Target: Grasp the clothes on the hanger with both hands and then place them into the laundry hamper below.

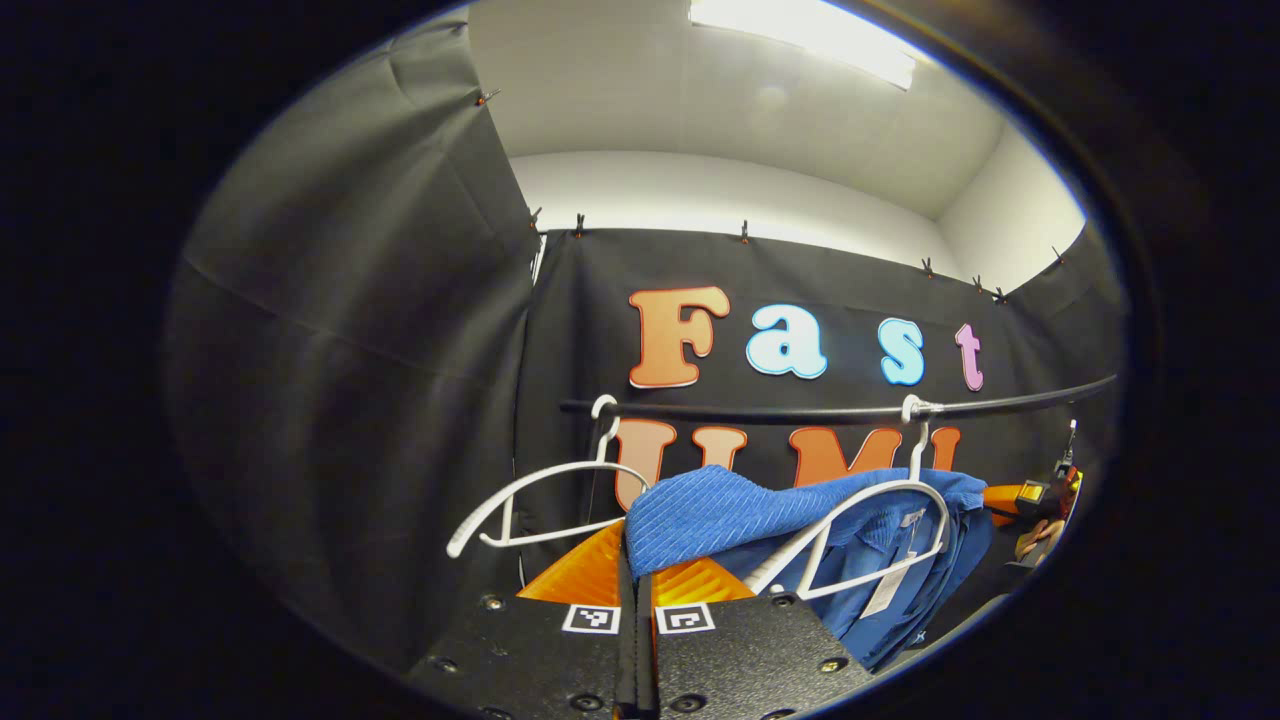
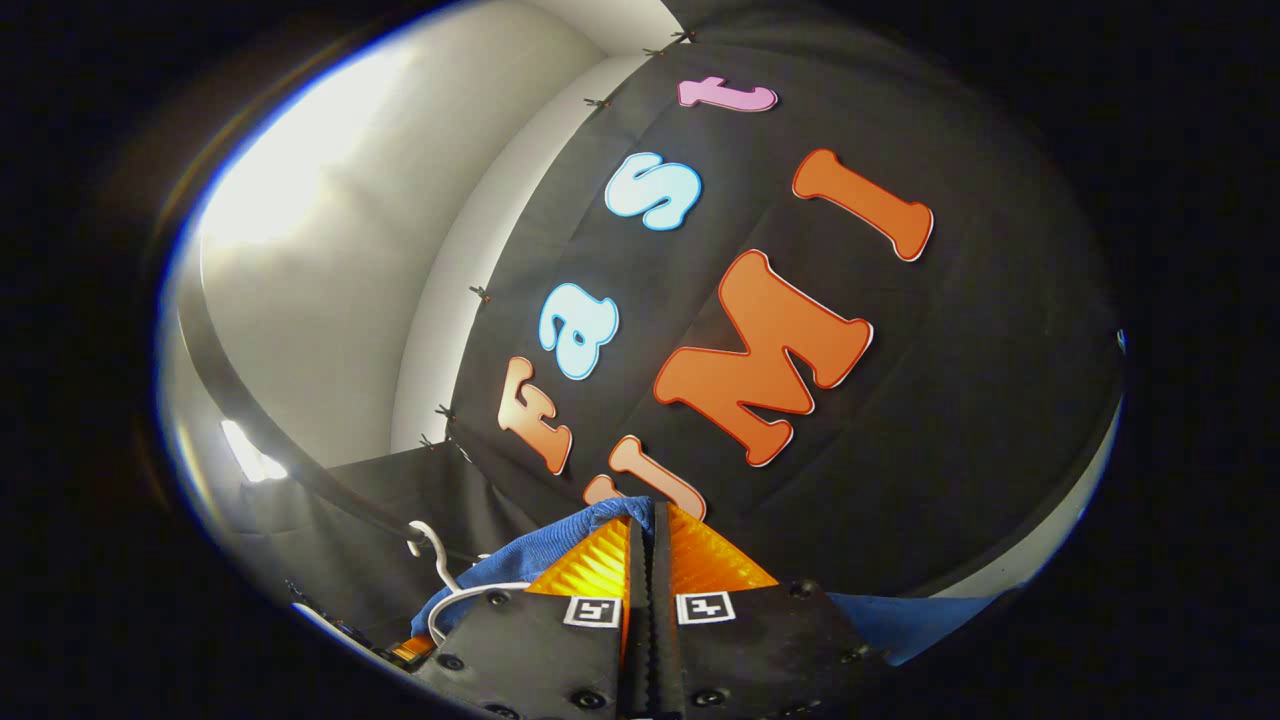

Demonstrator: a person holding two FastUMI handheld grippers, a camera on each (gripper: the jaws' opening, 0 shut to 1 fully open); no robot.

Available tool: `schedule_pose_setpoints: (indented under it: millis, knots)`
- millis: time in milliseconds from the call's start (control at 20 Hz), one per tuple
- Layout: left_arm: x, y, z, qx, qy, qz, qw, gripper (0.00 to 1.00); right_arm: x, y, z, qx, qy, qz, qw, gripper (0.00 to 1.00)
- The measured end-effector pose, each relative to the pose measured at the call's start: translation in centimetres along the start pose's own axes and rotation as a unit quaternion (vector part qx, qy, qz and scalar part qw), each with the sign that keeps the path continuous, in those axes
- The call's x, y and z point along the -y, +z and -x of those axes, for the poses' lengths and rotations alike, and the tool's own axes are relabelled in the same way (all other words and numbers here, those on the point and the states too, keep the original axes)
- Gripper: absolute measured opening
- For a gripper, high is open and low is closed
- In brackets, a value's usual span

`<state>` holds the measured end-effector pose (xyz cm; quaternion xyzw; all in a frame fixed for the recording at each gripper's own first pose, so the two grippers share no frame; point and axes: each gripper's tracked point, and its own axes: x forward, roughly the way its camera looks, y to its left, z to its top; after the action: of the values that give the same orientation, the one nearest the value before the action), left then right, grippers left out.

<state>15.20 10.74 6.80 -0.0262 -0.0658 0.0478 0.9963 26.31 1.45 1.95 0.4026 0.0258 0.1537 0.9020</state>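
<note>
Rail [image 1: 800, 412] spans black cloth wall [image 1: 350, 330], white ceiling [image 1: 720, 90] above

Blue ribbed garment [image 1: 720, 510], draped over white hanger [image 1: 880, 530]

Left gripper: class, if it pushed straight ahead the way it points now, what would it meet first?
Probably the blue garment already at the left gripper, draped over the white hanger; then the booth wall, though depth is uncertain.

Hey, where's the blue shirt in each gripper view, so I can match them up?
Left gripper view: the blue shirt lies low and centre-right, draped beside a white hanger.
Right gripper view: it sits at the bottom, left of centre, behind the fingers.
Shared landmark: the black rail.
</note>
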Motion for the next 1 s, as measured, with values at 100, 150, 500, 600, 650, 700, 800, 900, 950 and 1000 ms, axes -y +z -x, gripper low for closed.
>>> schedule_pose_setpoints:
  millis: [100,150,500,600,650,700,800,900,950,1000]
  knots:
    - [-0.1,-1.0,-0.7,-0.009,-0.005,0.01,1.0,0.0,0.6,0.1,-0.2,-0.002,-0.009,0.002,1.0,0.07]
    - [-0.2,-1.7,-1.0,-0.015,-0.008,0.016,1.0,0.0,1.3,0.3,-0.1,-0.001,-0.019,0.006,1.0,0.07]
    - [-0.6,-7.3,-0.1,-0.058,-0.021,0.032,0.998,0.0,5.0,-1.5,1.2,-0.022,-0.065,0.038,0.997,0.07]
    - [-0.4,-8.0,0.8,-0.062,-0.025,0.036,0.997,0.0,5.4,-2.1,2.0,-0.026,-0.066,0.048,0.996,0.07]
    - [-0.3,-8.4,1.5,-0.065,-0.028,0.039,0.997,0.0,5.8,-2.4,2.6,-0.028,-0.071,0.056,0.996,0.07]
    - [-0.2,-8.8,2.1,-0.068,-0.031,0.039,0.996,0.0,6.0,-2.5,3.5,-0.03,-0.076,0.06,0.995,0.07]
    - [0.0,-9.6,3.0,-0.075,-0.03,0.027,0.996,0.0,6.0,-2.9,4.9,-0.035,-0.083,0.062,0.994,0.07]
    - [0.0,-10.1,4.4,-0.082,-0.025,0.017,0.996,0.0,6.2,-3.7,6.2,-0.041,-0.091,0.072,0.992,0.07]
    - [0.2,-10.3,5.1,-0.085,-0.025,0.015,0.996,0.0,6.5,-3.9,6.7,-0.042,-0.097,0.081,0.991,0.07]
    - [0.5,-10.6,5.5,-0.09,-0.025,0.012,0.996,0.0,6.6,-4.1,7.3,-0.043,-0.103,0.091,0.99,0.06]
